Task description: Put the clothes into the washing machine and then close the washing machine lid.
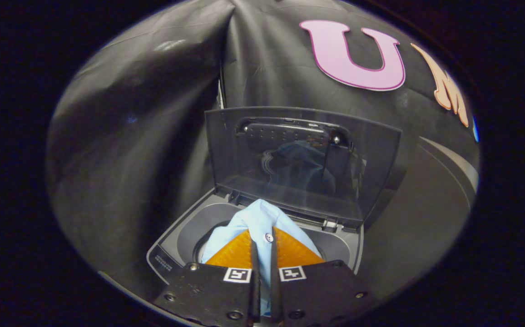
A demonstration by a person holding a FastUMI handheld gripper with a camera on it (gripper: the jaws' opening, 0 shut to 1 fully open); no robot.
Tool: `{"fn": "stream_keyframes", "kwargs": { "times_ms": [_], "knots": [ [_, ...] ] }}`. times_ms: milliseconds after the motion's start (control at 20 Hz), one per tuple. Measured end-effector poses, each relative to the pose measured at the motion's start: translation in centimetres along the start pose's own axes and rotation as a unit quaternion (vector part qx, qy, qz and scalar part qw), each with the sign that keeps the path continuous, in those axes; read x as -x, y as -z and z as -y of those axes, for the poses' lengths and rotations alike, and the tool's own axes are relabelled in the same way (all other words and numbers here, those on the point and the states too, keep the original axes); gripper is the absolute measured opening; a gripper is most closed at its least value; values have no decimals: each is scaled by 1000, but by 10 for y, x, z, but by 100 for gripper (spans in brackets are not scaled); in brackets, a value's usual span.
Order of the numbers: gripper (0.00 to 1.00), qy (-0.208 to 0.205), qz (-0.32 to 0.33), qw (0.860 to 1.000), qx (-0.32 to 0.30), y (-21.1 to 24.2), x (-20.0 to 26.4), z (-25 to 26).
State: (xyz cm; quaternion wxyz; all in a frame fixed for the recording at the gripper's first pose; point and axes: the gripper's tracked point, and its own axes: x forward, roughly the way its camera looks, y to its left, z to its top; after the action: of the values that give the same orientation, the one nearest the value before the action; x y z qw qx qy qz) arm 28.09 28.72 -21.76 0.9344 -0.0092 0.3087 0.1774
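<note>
Hand-held gripper: my hand-held gripper [262,254] has its two orange fingers [233,255] drawn nearly together, pinching a fold of the light blue shirt [258,218] between them.
Shirt: it bunches up over and just ahead of my fingertips, with a small button [269,237] showing in the narrow gap; a strip of the fabric also runs back between the fingers.
Washing machine: its grey top [190,227] lies directly under my fingers, and the round drum opening [205,240] shows as a dark curve beside the shirt.
Lid: the washing machine lid [301,159] stands raised beyond the shirt, hinged at the far edge, with a blue reflection of the shirt in its dark panel.
Step in hand: I judge I am carrying the shirt over the drum, not yet released.
Doing it well: I should lower the fabric right into the opening before I let my fingers spread, so no sleeve or hem drapes over the rim.
Watch for: any cloth left on the rim near the hinge would likely stop the lid from seating.
After that: I should pull back clear of the shirt, then reach the lid's upper edge and tip it down.
</note>
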Motion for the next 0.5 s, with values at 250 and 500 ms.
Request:
{"fn": "stream_keyframes", "kwargs": {
  "times_ms": [250,500],
  "knots": [
    [19,9,-7,1000,-9,12,-5,6],
    [48,6,20,999,-24,-8,12,10]
  ]
}}
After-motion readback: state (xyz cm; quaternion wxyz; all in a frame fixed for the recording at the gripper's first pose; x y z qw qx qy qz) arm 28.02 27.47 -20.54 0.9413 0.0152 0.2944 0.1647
